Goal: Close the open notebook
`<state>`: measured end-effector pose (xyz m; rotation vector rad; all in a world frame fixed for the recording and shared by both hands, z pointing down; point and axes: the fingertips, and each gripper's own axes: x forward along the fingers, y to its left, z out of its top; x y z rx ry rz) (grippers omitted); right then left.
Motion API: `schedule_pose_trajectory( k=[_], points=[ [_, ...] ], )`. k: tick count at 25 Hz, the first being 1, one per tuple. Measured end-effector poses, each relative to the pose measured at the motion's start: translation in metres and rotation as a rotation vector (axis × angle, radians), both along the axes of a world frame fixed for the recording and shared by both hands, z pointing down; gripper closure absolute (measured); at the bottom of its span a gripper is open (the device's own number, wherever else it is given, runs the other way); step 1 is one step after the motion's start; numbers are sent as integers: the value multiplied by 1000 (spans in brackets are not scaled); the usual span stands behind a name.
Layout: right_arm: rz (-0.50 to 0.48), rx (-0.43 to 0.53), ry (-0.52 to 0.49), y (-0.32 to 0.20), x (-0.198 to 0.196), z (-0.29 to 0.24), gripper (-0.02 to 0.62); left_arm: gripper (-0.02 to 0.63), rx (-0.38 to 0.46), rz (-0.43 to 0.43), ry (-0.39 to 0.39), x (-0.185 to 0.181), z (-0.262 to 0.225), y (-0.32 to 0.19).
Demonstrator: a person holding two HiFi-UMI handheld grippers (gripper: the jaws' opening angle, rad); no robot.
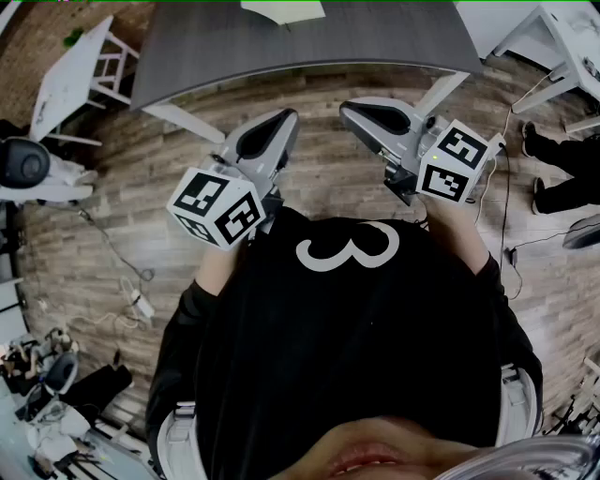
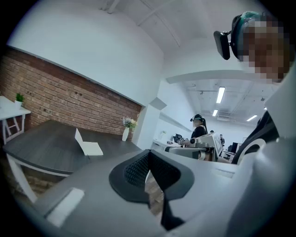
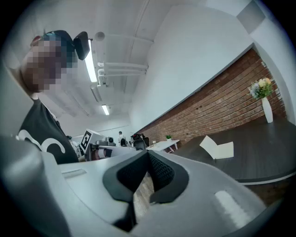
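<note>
Left gripper (image 1: 285,120) and right gripper (image 1: 351,110): jaws closed, empty, well short of table (image 1: 375,42). Notebook (image 2: 88,146) looks light, floppy; I'd push its raised cover.

notebook (image 1: 283,8): cut by the head view's top edge, only a near strip shows; page contents too small to tell in either gripper view
table (image 1: 309,42): far side lost past the same edge
hands: hidden behind the marker cubes of the left gripper (image 1: 287,116) and right gripper (image 1: 346,107)
bystander's legs (image 1: 562,173): rest cut off at the right edge
distant people (image 2: 200,127): too small to tell what they do
floor clutter (image 1: 47,394): indistinct
</note>
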<state>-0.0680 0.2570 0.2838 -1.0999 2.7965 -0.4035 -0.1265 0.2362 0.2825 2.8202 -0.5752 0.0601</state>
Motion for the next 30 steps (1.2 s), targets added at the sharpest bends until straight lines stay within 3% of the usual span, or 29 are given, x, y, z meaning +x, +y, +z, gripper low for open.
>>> schedule_pose_trajectory(
  k=[14, 20, 30],
  points=[
    [-39, 36, -36, 4, -8, -18, 594, 591, 26, -16, 3, -4, -13, 11],
    [-21, -3, -56, 3, -2, -2, 594, 591, -10, -28, 20, -5, -1, 6],
    [32, -57, -88, -81, 41, 5, 594, 591, -67, 18, 16, 33, 6, -83]
  ],
)
